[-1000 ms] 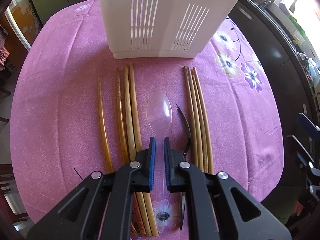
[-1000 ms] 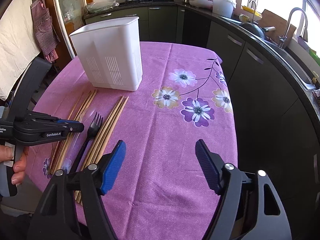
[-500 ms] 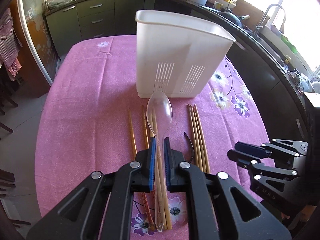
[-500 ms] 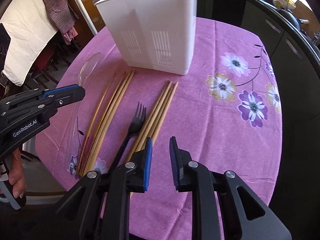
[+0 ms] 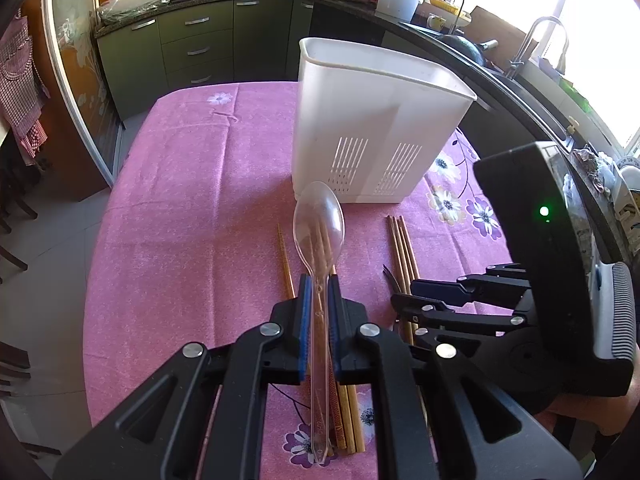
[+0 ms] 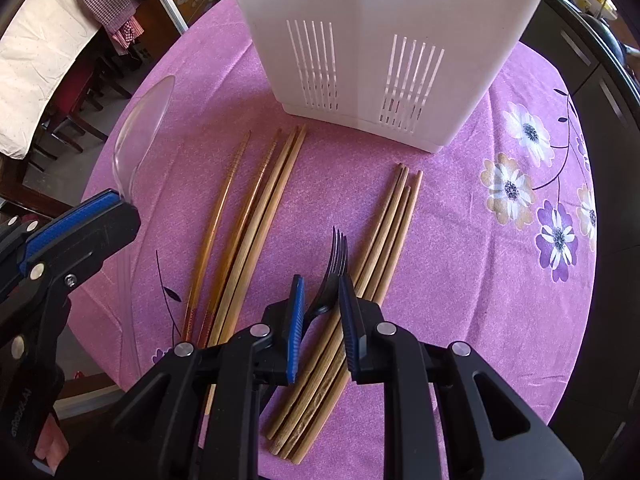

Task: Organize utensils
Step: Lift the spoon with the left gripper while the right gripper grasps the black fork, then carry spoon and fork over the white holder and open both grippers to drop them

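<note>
Left claw clamping clear spoon aloft, right claw narrowed around black fork, not pinching.

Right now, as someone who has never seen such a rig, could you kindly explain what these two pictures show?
No robot here: a person holds a two-finger gripper in each hand, and each carries a camera looking along its fingers. In the left view, the left gripper is shut on a clear plastic spoon, lifted above the purple tablecloth. In the right view, the right gripper straddles a black fork; whether its pads press it is unclear. Two groups of wooden chopsticks lie beside the fork, before a white utensil holder.
</note>
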A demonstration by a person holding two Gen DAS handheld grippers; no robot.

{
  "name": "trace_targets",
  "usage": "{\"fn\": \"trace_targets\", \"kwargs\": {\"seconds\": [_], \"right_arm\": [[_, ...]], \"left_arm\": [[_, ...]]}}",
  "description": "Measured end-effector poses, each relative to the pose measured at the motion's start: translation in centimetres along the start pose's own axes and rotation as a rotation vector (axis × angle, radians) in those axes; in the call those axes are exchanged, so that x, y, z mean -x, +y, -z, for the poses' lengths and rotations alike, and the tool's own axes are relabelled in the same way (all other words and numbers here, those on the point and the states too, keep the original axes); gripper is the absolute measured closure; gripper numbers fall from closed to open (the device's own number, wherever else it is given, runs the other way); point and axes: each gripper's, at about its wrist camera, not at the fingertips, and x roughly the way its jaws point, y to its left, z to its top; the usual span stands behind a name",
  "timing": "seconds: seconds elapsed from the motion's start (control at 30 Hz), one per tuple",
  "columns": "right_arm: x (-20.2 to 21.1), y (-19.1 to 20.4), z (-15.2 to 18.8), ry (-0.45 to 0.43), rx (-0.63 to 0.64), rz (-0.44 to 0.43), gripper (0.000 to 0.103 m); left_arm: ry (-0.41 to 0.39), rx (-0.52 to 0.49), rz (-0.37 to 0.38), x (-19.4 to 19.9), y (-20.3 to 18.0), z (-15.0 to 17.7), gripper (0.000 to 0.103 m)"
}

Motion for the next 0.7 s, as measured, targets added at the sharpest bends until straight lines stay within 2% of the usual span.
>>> {"fn": "trace_targets", "kwargs": {"seconds": [0.23,0.3,0.47,0.57,0.7], "right_arm": [[-1.5,0.3,-1.5,0.039,-0.004,0.045,0.085],[-1.8,0.4,-1.7,0.049,-0.001,0.046,0.092],[-2.3,0.0,-2.3,0.051,-0.004,0.035,0.099],[-1.4,-0.7,-1.9,0.020,-0.013,-0.003,0.099],[1.3,-1.7,-1.0,-0.080,-0.029,-0.085,0.099]], "left_arm": [[-0.012,-0.001,-0.008,0.4,0.7,0.2,0.095],[-0.012,0.000,-0.007,0.6,0.9,0.2,0.095],[-0.011,0.000,-0.009,0.7,1.2,0.1,0.095],[-0.015,0.001,-0.010,0.9,1.4,0.0,0.095],[-0.031,0.009,-0.002,1.7,1.7,-0.4,0.095]]}}
